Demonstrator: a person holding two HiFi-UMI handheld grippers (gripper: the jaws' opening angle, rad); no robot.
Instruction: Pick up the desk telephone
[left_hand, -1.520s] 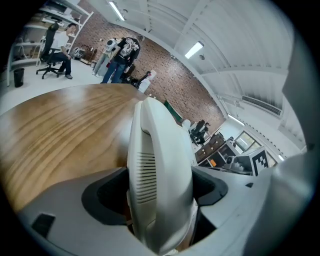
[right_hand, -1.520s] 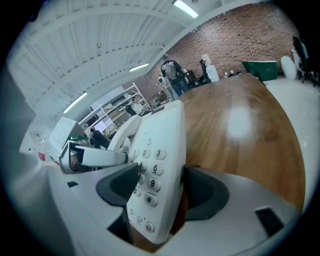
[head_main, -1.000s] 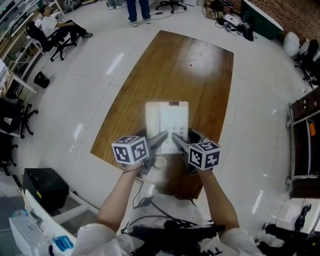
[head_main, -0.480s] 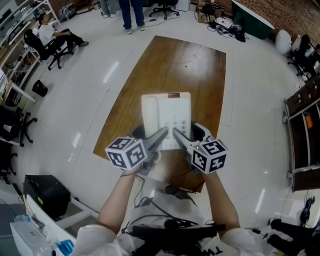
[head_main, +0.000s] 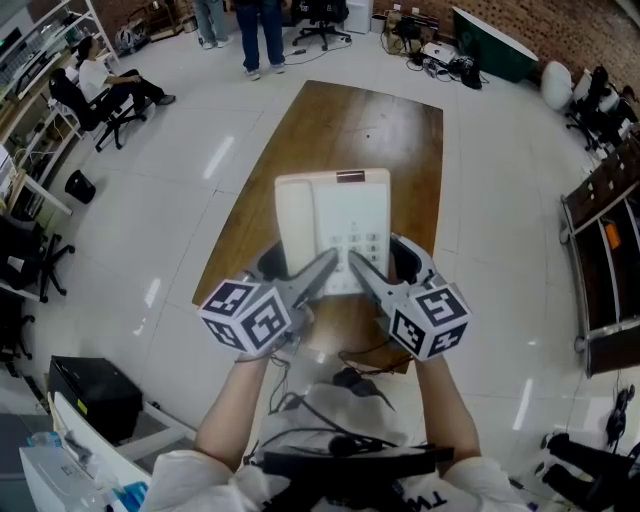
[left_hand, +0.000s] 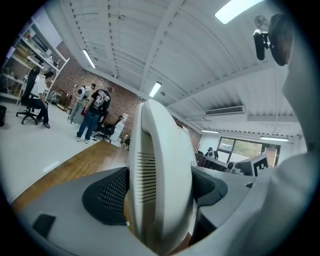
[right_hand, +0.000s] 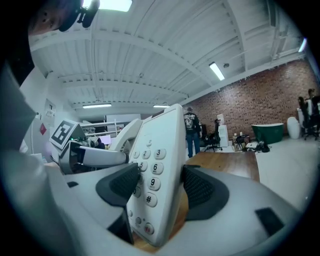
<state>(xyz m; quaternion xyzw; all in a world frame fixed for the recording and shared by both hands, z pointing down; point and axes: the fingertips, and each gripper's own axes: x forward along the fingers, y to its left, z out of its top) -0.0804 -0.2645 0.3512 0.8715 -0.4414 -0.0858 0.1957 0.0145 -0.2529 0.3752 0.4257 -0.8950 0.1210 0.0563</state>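
The left hand-held gripper (head_main: 318, 272) and right hand-held gripper (head_main: 364, 275) each squeeze the white plastic desk telephone (head_main: 345, 225), at 12 o'clock above the brown wooden worktop (head_main: 340, 130). A tilt could slide its handset (head_main: 295, 228) off.

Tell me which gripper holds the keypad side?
The right gripper: number keys sit between its jaws. The left gripper clamps the desk telephone at its handset.

The left gripper (left_hand: 158, 192) clamps the white telephone (left_hand: 162, 145) edge-on, both dark pads (left_hand: 107, 197) pressed against it; wooden table (left_hand: 75, 167) below; people (left_hand: 92, 114) stand far off, seemingly by a brick wall (left_hand: 75, 80)
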